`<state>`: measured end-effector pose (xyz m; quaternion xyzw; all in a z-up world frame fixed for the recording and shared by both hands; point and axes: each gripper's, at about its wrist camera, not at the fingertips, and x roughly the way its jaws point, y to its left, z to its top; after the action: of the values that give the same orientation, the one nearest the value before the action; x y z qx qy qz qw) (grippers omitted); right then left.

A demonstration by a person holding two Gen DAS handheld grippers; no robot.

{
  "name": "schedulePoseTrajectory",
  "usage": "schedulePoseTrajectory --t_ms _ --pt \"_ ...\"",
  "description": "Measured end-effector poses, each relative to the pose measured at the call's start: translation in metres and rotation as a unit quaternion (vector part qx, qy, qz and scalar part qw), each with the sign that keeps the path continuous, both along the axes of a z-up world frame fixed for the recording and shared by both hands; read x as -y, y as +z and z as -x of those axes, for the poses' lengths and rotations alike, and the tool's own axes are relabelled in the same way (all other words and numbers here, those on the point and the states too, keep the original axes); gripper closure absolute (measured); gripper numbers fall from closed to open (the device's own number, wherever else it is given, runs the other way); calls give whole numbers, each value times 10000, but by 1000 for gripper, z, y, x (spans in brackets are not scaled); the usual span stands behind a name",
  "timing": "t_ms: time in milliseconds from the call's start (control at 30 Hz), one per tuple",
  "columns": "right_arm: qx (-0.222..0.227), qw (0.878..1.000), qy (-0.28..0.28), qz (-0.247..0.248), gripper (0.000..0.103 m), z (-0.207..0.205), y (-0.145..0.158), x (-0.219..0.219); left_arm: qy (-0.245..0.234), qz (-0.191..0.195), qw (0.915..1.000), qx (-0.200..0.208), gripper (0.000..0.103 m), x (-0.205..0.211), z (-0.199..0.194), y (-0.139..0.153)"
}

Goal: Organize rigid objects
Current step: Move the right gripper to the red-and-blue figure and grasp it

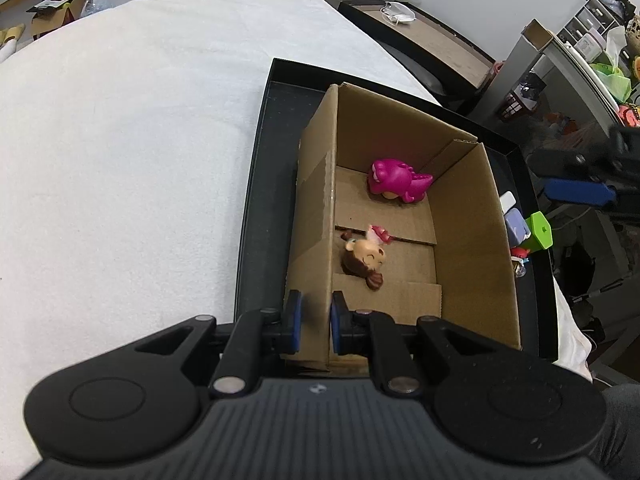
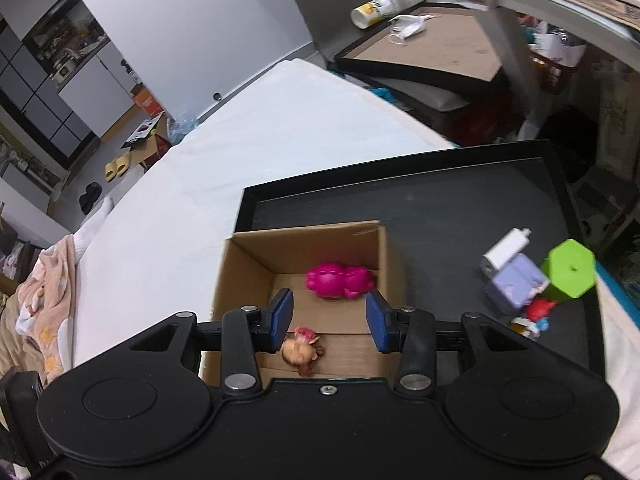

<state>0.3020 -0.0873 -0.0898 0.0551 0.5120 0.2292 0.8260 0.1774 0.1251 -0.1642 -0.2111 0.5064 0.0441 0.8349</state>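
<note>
1. While I look through the left wrist camera, I see my left gripper (image 1: 316, 320) closed on the left wall of the open brown cardboard box (image 1: 316, 200), one blue pad on each side of the wall near its nearest corner.
2. The box stands inside a shallow black tray (image 1: 256, 184), close to the tray's left edge, and the tray lies on a white cloth-covered bed (image 1: 120, 140).
3. On the box floor lies a magenta plastic dinosaur figure (image 1: 396, 180) near the far wall, and a small doll figure with brown hair and a pink bow (image 1: 366, 256) nearer to me, beside the left wall.
4. My right gripper (image 2: 330, 320) hovers above the box with the jaws wide apart and holding nothing.
5. Near the right edge of the tray I see a green hexagonal plastic block (image 2: 570, 268), a lilac box-shaped toy (image 2: 516, 284), a white plug adapter (image 2: 506, 250) and a small red figure (image 2: 540, 310), close together.
</note>
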Motion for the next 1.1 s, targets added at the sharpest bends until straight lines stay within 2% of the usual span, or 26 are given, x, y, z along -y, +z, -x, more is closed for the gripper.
schedulePoseTrajectory --t_ms 533,633,1100 --pt "-131 9985 -497 180 60 -10 -14 75 4 -120 9999 -51 90 3 -1 0" --pt "-175 9977 -606 232 56 -12 -19 89 5 -142 9999 -66 90 4 -1 -1" --pt "-463 9946 -900 243 56 -21 -53 115 -17 -253 9996 -149 90 7 -2 -1"
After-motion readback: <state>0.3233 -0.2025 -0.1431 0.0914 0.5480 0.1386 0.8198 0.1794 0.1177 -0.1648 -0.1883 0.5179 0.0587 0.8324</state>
